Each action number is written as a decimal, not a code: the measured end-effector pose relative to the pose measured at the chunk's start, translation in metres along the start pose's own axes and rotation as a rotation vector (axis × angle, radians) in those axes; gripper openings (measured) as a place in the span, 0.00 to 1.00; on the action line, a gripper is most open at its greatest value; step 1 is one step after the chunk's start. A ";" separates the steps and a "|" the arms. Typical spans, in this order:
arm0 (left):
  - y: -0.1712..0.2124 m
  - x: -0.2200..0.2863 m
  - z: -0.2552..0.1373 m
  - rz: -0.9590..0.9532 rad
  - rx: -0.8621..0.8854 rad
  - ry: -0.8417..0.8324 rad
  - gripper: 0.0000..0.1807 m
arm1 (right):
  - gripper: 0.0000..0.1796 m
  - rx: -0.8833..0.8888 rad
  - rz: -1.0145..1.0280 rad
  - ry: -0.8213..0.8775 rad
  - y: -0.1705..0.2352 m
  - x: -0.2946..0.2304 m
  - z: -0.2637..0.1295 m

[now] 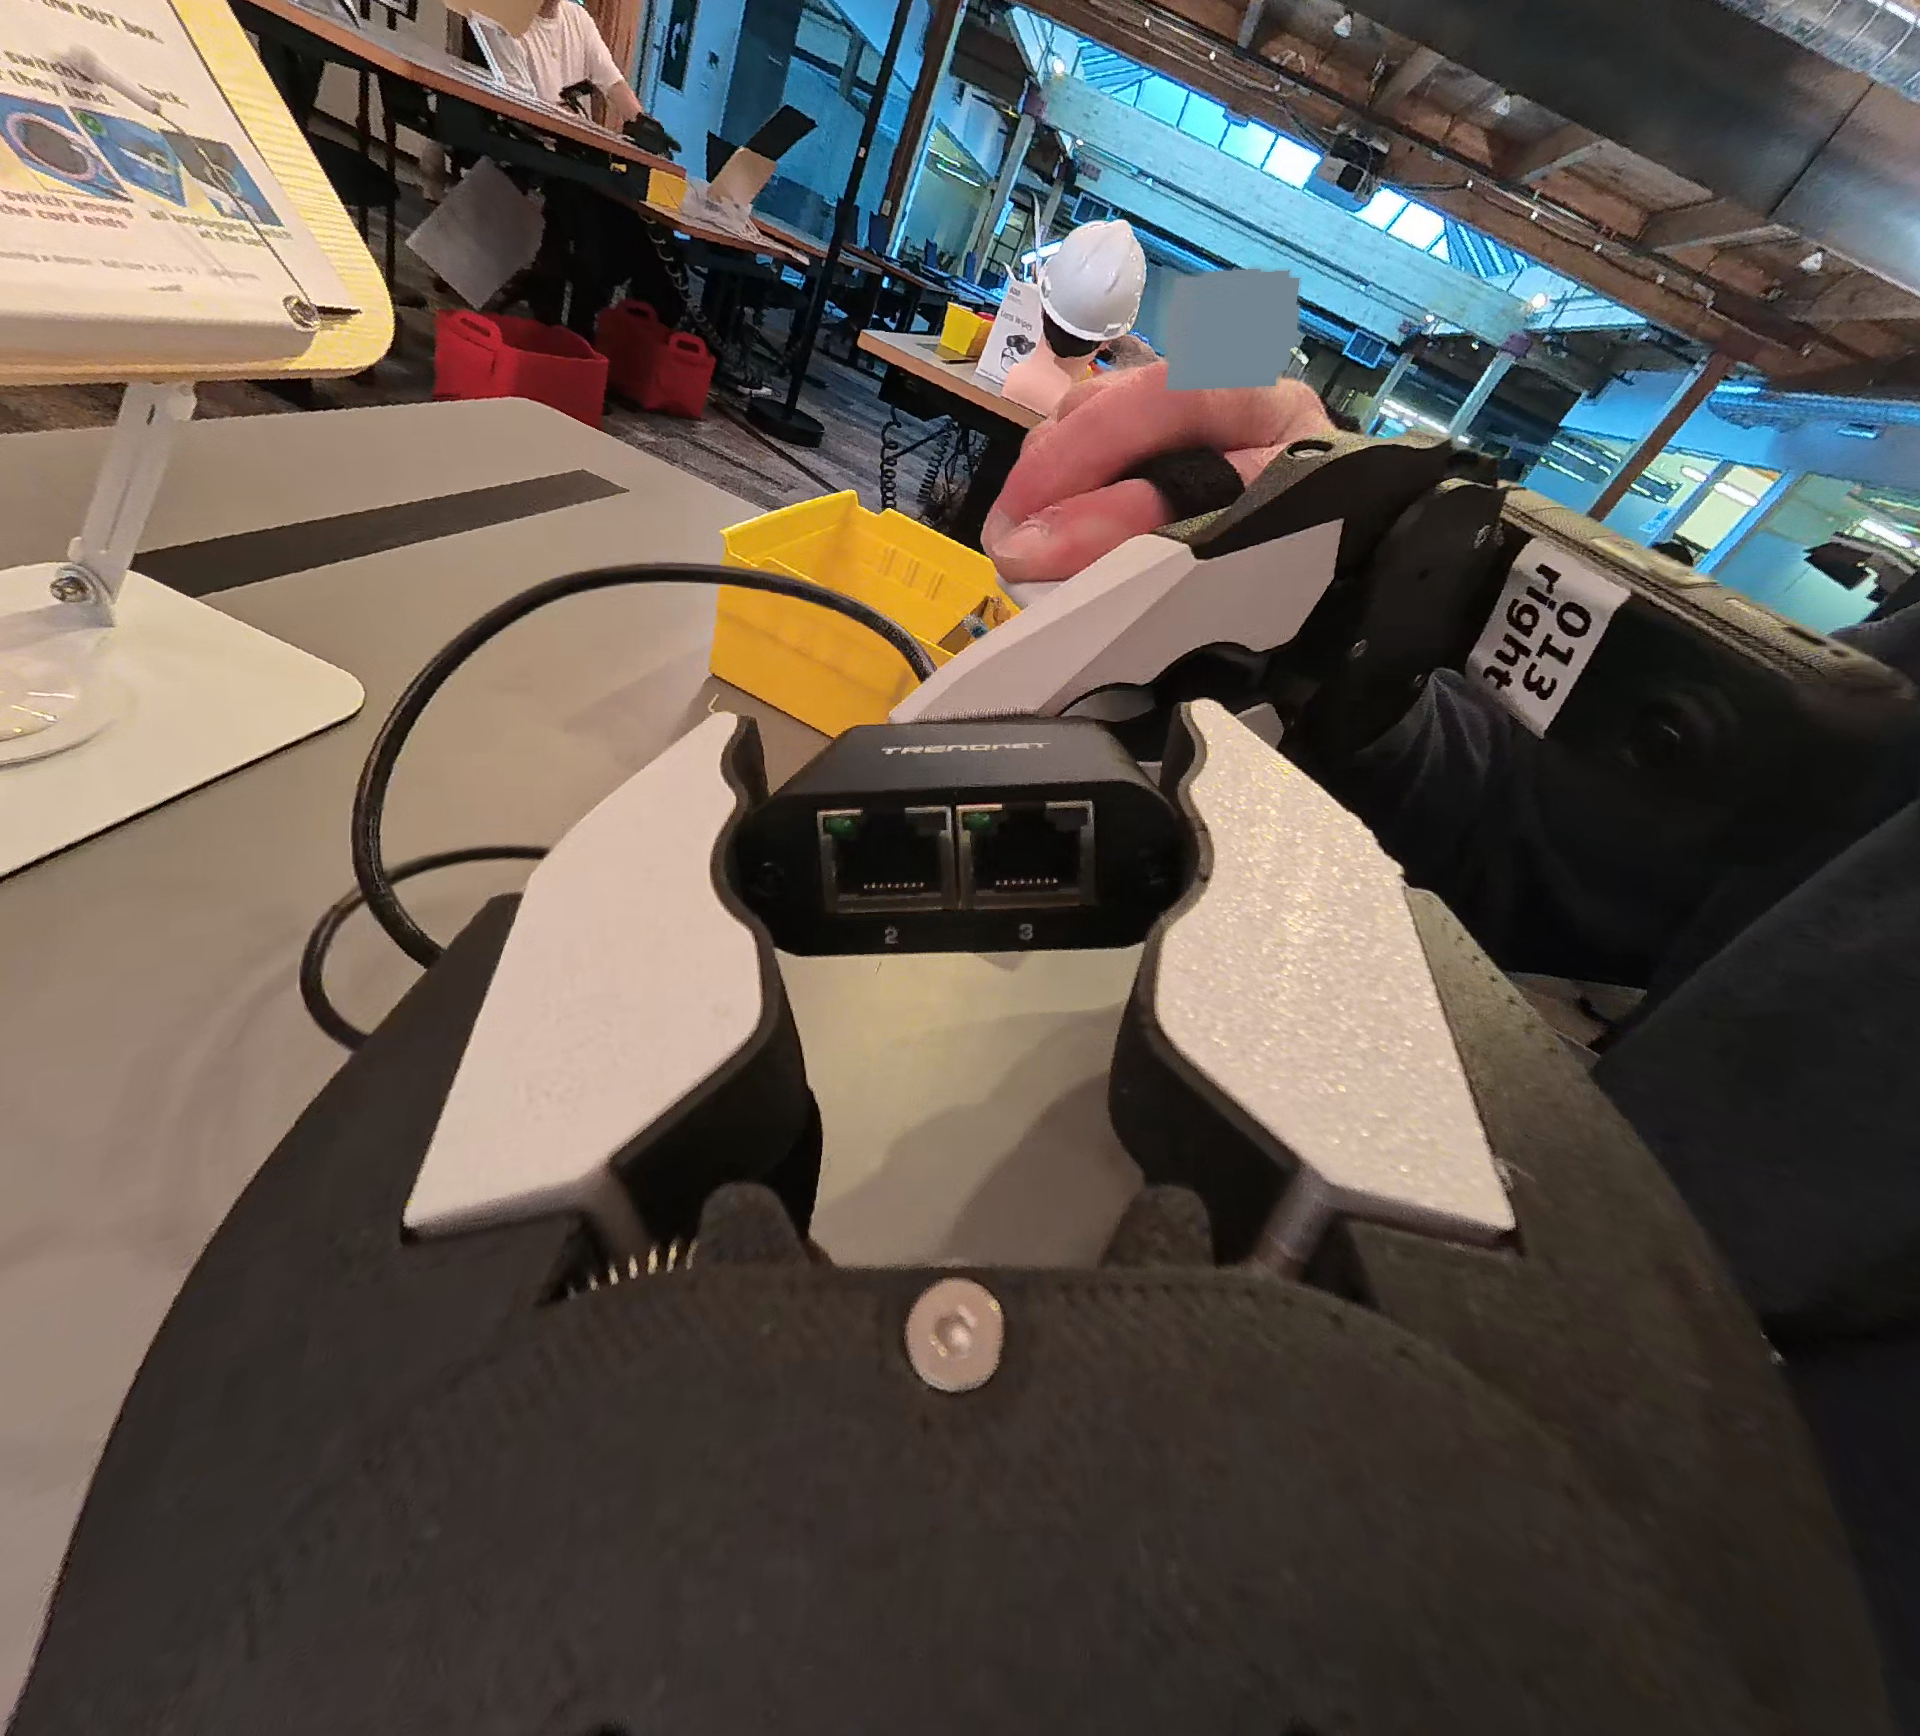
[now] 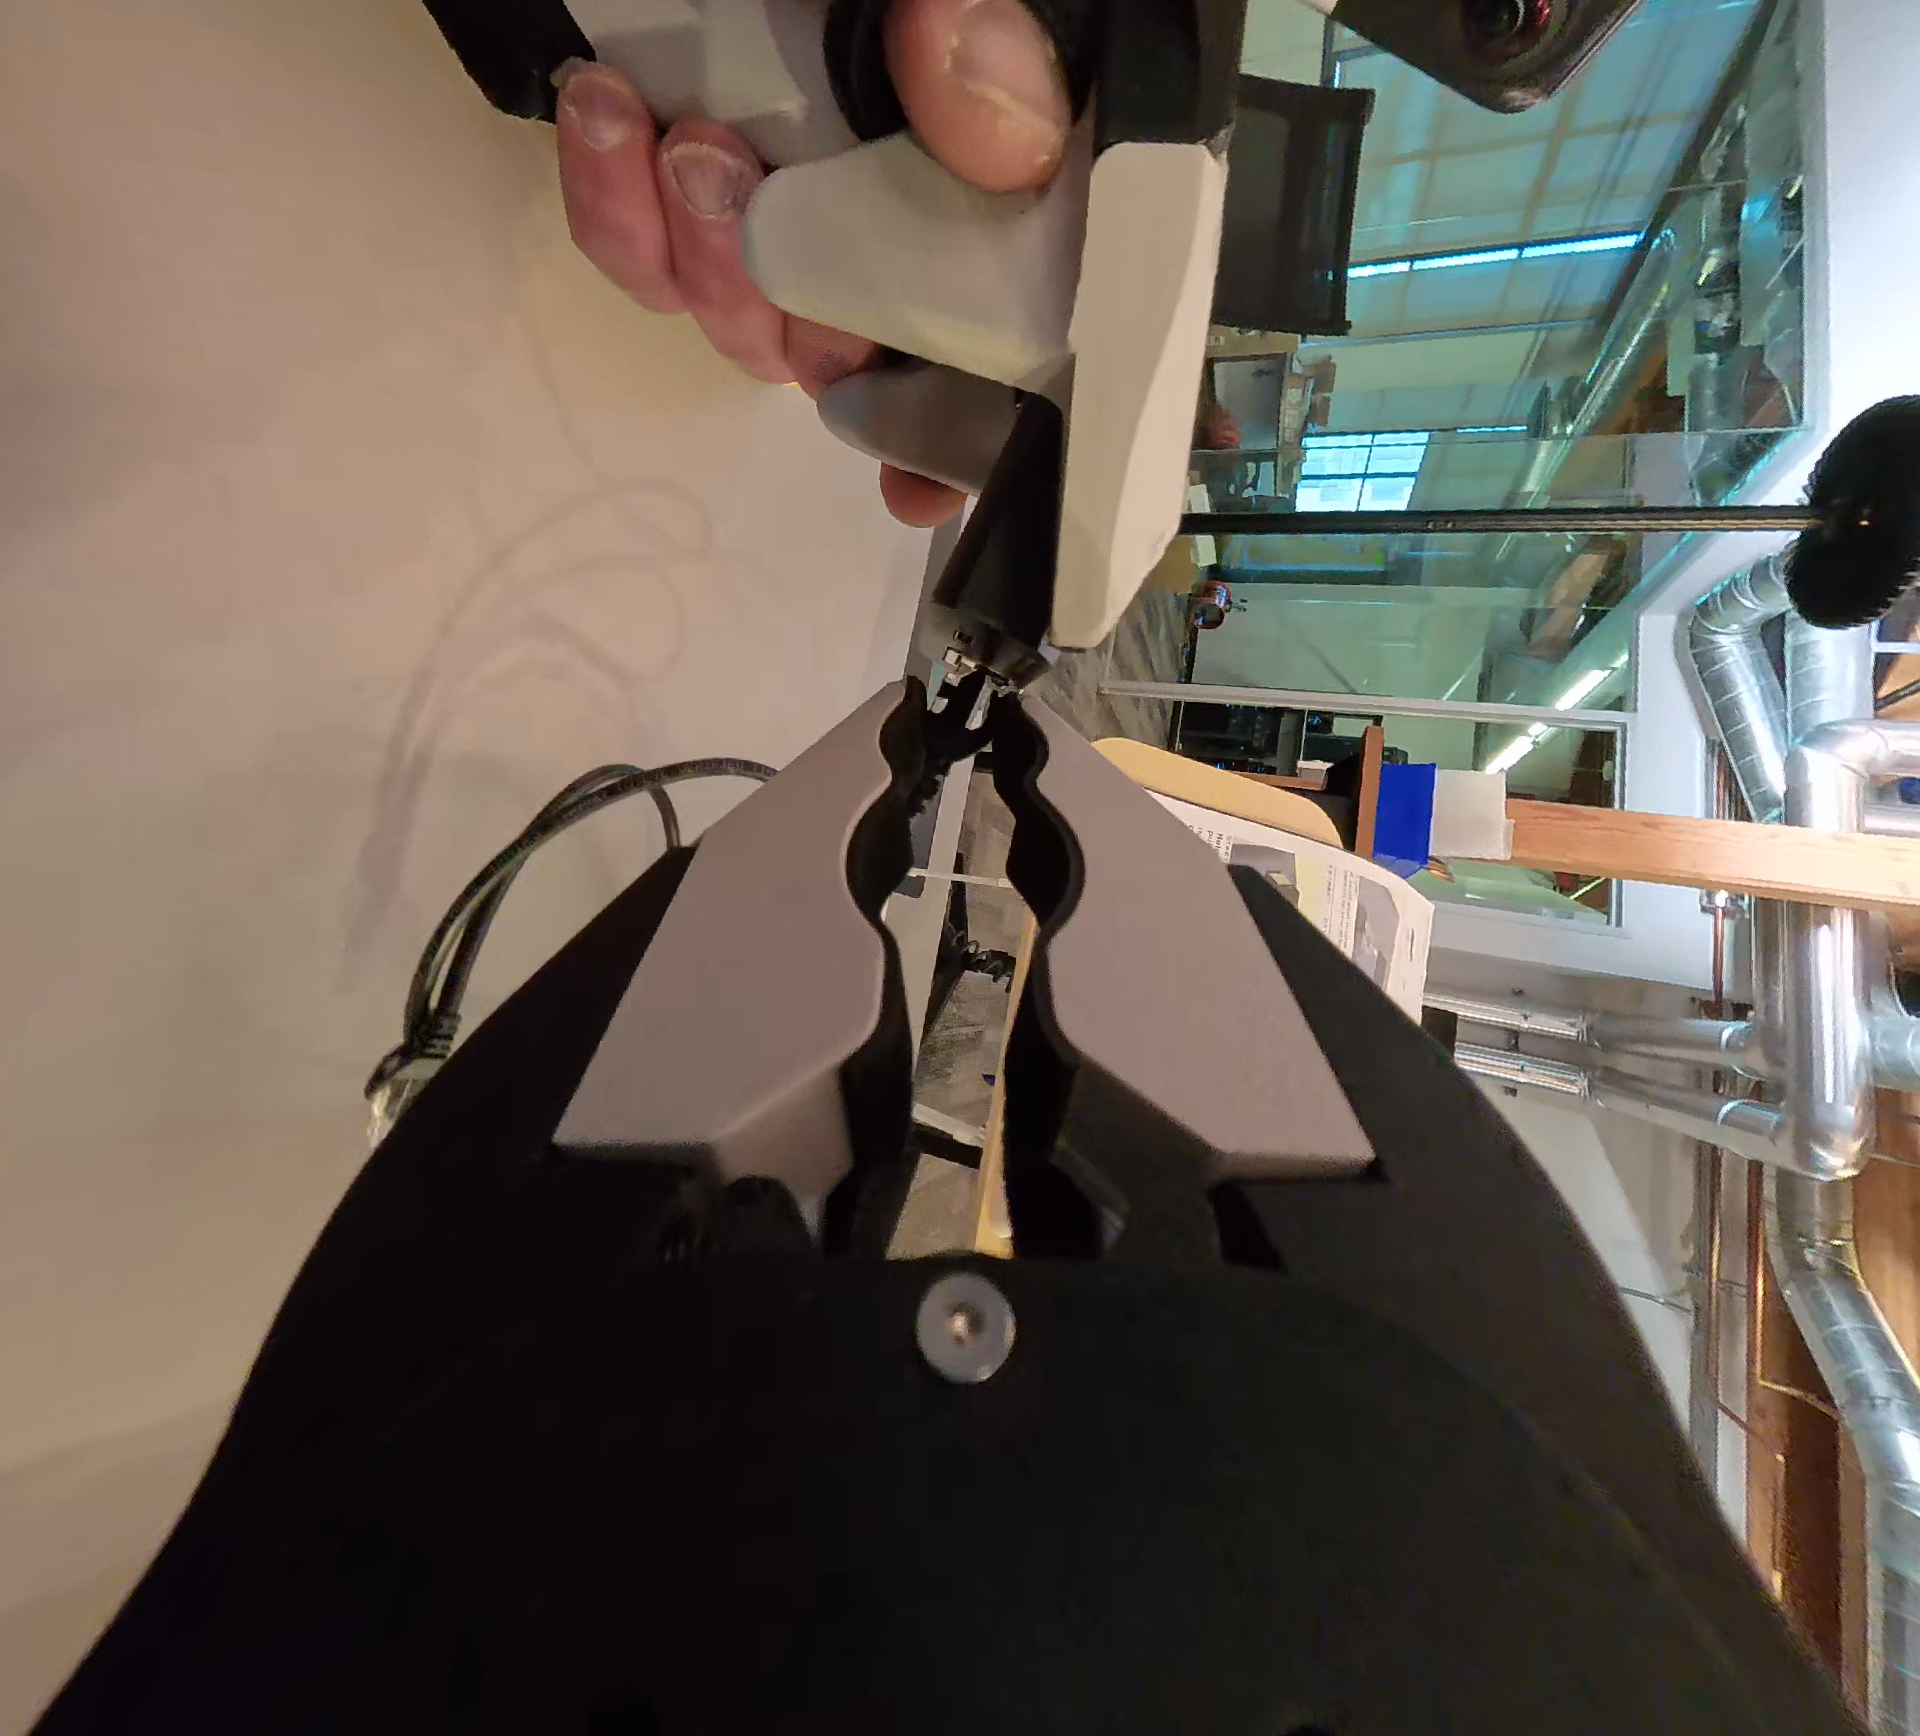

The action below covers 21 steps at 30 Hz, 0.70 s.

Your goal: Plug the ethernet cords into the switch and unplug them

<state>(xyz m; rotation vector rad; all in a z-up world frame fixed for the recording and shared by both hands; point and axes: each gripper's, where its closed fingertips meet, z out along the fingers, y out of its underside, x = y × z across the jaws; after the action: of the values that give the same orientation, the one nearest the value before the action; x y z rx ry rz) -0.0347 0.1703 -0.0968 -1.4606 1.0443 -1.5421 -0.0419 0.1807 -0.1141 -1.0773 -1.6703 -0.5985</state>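
Lining up matters most here: the switch [image 1: 961, 839] is clamped between the left gripper [image 1: 966, 855] jaws mid-frame, both facing ports empty. An ethernet plug [image 2: 971, 687] is pinched at the right gripper [image 2: 961, 710] tips, so it should be squared before being pushed, tbh.

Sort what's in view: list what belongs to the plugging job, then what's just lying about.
Job:
switch, held in left tongs
plug, pinched at the tips of right tongs
black cord
spare cord on table

Lying about:
yellow bin
instruction stand
red bins
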 end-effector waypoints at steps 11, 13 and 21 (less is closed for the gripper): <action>0.003 0.006 0.002 0.020 0.029 0.004 0.40 | 0.06 0.024 0.071 -0.006 0.001 0.002 -0.007; 0.002 0.011 0.003 0.015 0.030 0.044 0.40 | 0.06 0.041 0.074 -0.009 0.000 0.003 -0.013; -0.047 0.001 -0.038 0.136 0.114 -0.054 0.40 | 0.06 -0.039 0.170 0.030 0.042 0.017 -0.039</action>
<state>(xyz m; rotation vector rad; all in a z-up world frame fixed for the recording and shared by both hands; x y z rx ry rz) -0.0719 0.1897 -0.0535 -1.3193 0.9868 -1.4343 0.0124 0.1763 -0.0886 -1.2194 -1.5285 -0.5358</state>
